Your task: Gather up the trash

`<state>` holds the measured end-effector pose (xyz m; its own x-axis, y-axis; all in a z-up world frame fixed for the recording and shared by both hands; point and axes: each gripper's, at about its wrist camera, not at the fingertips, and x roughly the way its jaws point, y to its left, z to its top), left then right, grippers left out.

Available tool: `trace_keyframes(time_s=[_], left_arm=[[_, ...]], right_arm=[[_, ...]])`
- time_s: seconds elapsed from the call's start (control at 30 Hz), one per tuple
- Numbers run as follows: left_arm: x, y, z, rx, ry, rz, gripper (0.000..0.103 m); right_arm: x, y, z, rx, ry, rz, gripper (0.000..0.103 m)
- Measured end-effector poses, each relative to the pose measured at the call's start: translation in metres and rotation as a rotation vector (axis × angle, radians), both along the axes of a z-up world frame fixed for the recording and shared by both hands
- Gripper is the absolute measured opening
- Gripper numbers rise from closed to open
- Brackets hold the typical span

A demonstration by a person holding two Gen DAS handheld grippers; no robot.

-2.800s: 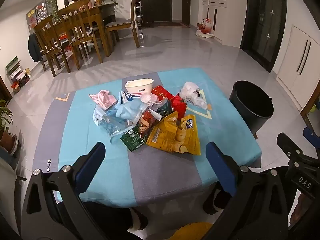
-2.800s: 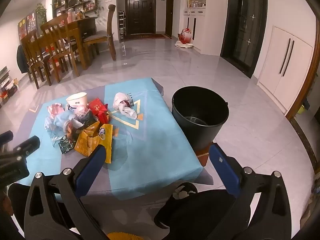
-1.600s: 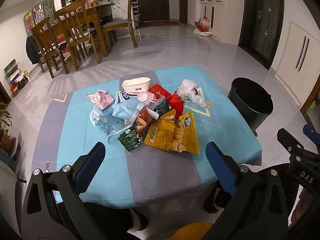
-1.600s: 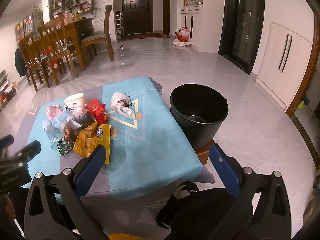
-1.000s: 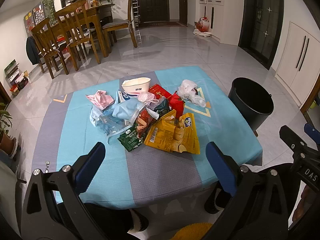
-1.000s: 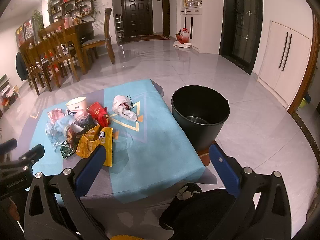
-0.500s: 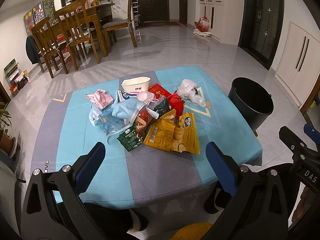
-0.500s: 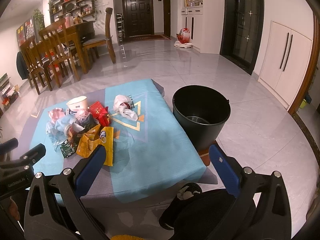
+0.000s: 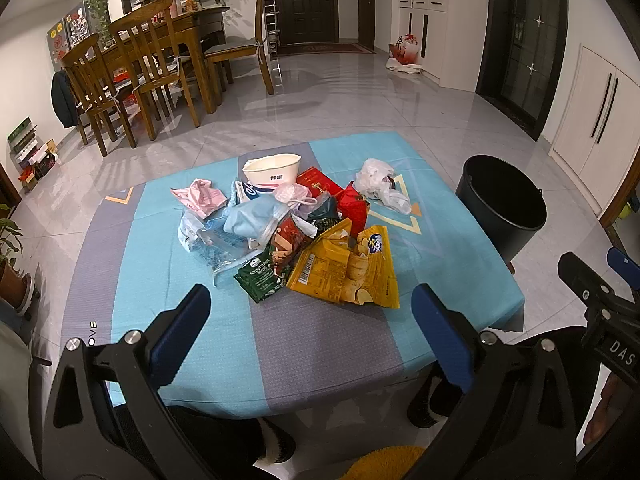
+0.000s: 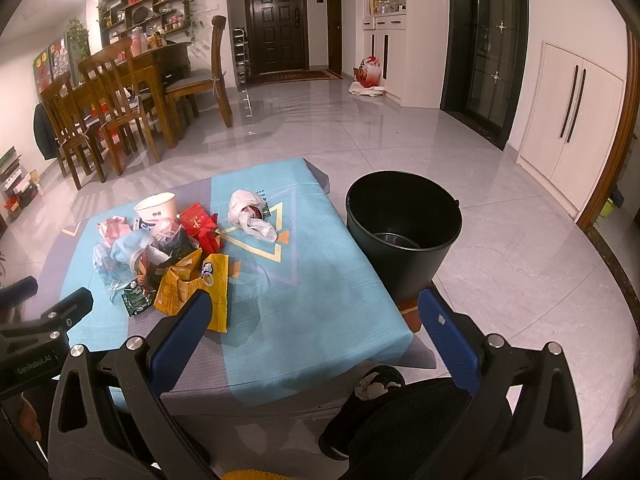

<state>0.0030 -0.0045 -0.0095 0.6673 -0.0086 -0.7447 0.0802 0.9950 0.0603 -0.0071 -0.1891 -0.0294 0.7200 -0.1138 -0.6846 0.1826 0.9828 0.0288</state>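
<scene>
A heap of trash lies mid-table on the blue and grey cloth [image 9: 168, 280]: a yellow chip bag [image 9: 352, 268], a green packet [image 9: 258, 276], a red wrapper [image 9: 354, 206], a blue mask [image 9: 252, 218], a pink wrapper [image 9: 200, 196], a white paper bowl [image 9: 272, 170] and a crumpled white plastic bag [image 9: 380, 188]. A black bucket [image 10: 402, 232] stands on the floor right of the table. My left gripper [image 9: 312, 316] is open and empty, in front of the heap. My right gripper [image 10: 316, 320] is open and empty above the table's near right part.
A wooden dining table with chairs [image 9: 140, 68] stands at the back left. White cabinets [image 10: 572, 128] line the right wall. A potted plant [image 9: 12, 264] stands at the far left. The person's legs [image 10: 400, 408] are below the table's front edge.
Both grippers have drifted only slightly and stay open. The trash and the bucket have not moved.
</scene>
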Motion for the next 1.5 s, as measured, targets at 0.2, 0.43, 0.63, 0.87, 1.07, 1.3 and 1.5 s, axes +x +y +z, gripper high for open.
trace_keyframes(time_s=[0.2, 0.43, 0.63, 0.87, 1.07, 1.3, 1.5], left_arm=[[0.000, 0.000, 0.000, -0.001, 0.000, 0.001, 0.100], [0.000, 0.000, -0.001, -0.004, 0.000, 0.000, 0.100], [0.002, 0.006, -0.001, -0.065, -0.008, -0.016, 0.100], [0.022, 0.042, -0.019, -0.224, 0.009, 0.004, 0.100], [0.044, 0.102, -0.061, -0.326, 0.043, 0.144, 0.100], [0.065, 0.128, -0.107, -0.427, 0.094, 0.145, 0.100], [0.089, 0.112, -0.106, -0.431, 0.082, 0.050, 0.100]], right_arm=[[0.000, 0.000, 0.000, -0.004, -0.001, -0.004, 0.101], [0.000, 0.000, 0.000, -0.004, -0.002, -0.005, 0.101], [0.000, -0.001, 0.000, 0.012, -0.010, 0.005, 0.101], [0.012, -0.007, -0.022, 0.177, 0.010, 0.168, 0.101], [0.037, 0.000, -0.064, 0.280, 0.106, 0.264, 0.101], [0.080, 0.028, -0.101, 0.306, 0.193, 0.418, 0.100], [0.137, 0.048, -0.128, 0.316, 0.273, 0.498, 0.099]])
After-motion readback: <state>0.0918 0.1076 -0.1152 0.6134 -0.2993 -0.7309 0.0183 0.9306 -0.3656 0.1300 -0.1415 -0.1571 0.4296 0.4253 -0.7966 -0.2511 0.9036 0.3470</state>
